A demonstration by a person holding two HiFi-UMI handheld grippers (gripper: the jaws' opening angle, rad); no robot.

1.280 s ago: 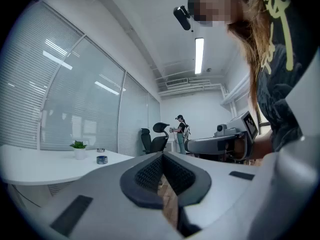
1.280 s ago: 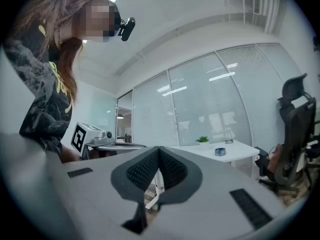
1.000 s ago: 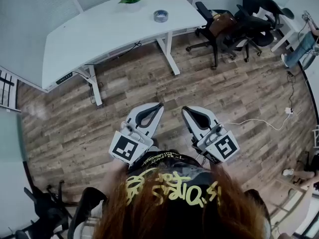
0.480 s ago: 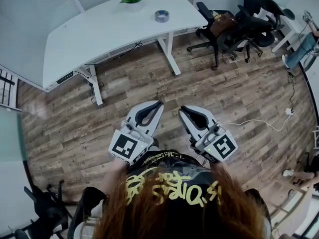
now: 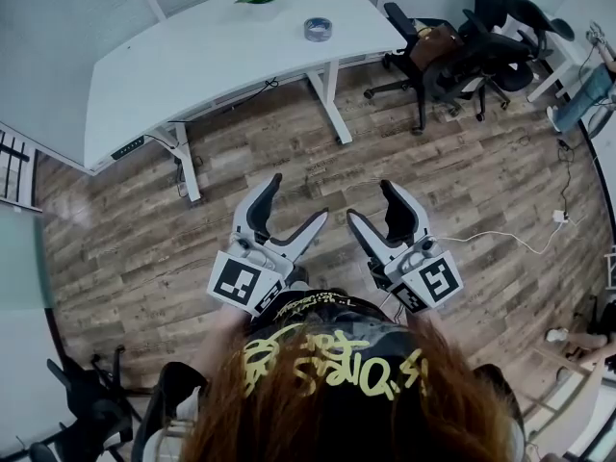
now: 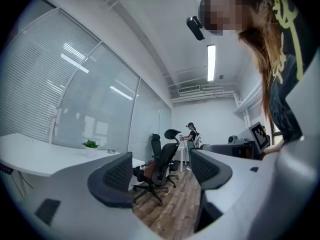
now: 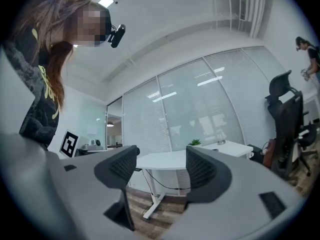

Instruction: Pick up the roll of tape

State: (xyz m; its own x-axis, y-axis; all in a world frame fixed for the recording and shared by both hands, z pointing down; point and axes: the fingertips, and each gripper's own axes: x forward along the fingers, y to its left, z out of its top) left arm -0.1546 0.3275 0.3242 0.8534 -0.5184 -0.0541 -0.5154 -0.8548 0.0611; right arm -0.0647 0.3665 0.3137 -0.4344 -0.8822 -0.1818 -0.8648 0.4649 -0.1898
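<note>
Left gripper (image 5: 298, 197) jaws opening, empty; roll of tape (image 5: 318, 29) well apart on the white worktop (image 5: 192, 75), near its right end; right gripper (image 5: 370, 202) jaws opening, empty too. Close the gap first, keep jaws wide, come in level (one gripper suffices). A second ago both pairs were shut.

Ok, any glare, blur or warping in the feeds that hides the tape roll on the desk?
Head view: evenly lit and sharp, edges bowed, roll of tape small but plain on the white desk. Left gripper view: heavy fisheye, black corners, ceiling lights blown out. Right gripper view: same warping, light reflections on the glass wall; roll too small to pick out.
</note>
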